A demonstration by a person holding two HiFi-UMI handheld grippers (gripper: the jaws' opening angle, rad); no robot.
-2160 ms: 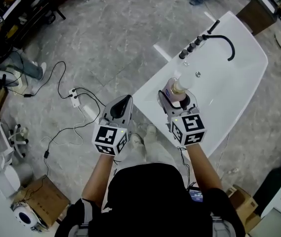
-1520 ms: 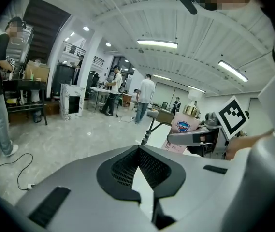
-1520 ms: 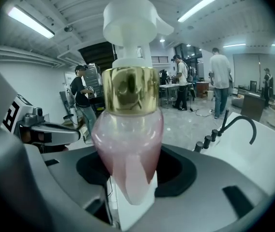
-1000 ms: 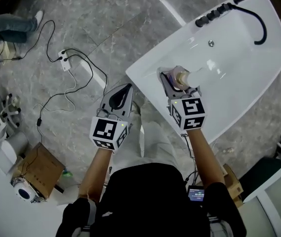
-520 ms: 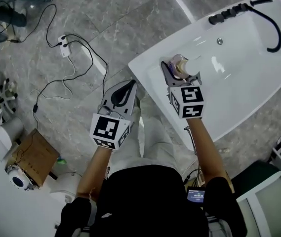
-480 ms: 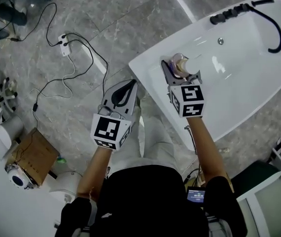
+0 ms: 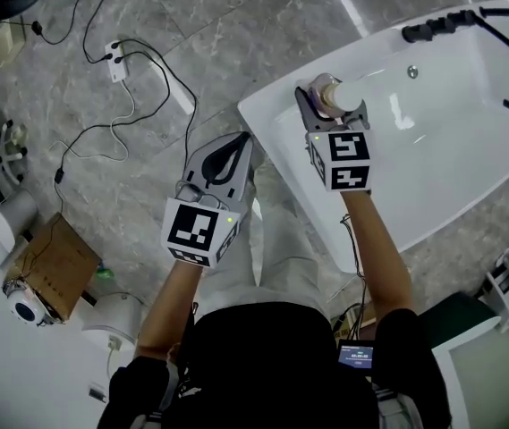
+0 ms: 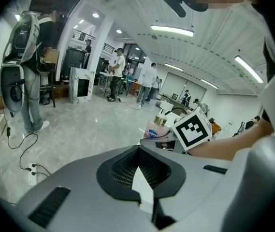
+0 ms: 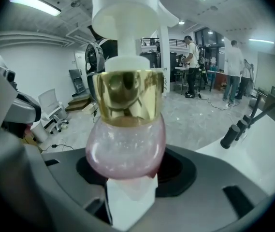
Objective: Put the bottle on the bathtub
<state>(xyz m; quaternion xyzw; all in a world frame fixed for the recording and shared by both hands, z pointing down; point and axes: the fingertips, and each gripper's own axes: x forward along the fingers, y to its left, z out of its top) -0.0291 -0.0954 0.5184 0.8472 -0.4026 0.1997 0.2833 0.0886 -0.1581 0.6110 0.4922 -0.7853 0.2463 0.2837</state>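
Pump bottle (image 9: pixel 126 141), pink with a gold collar, stands clamped upright in the right gripper (image 7: pixel 329 105) over the bathtub (image 7: pixel 259 115) near-corner rim, seemingly not yet touching. Lower it level onto the flat ledge before releasing. The left gripper (image 7: pixel 232 147) hangs clenched, empty.

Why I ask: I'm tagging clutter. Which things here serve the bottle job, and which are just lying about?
For the job: pump bottle, clamped in the right gripper; white bathtub.

Lying about: power strip, cables, cardboard box on the floor. The left gripper is shut and empty.
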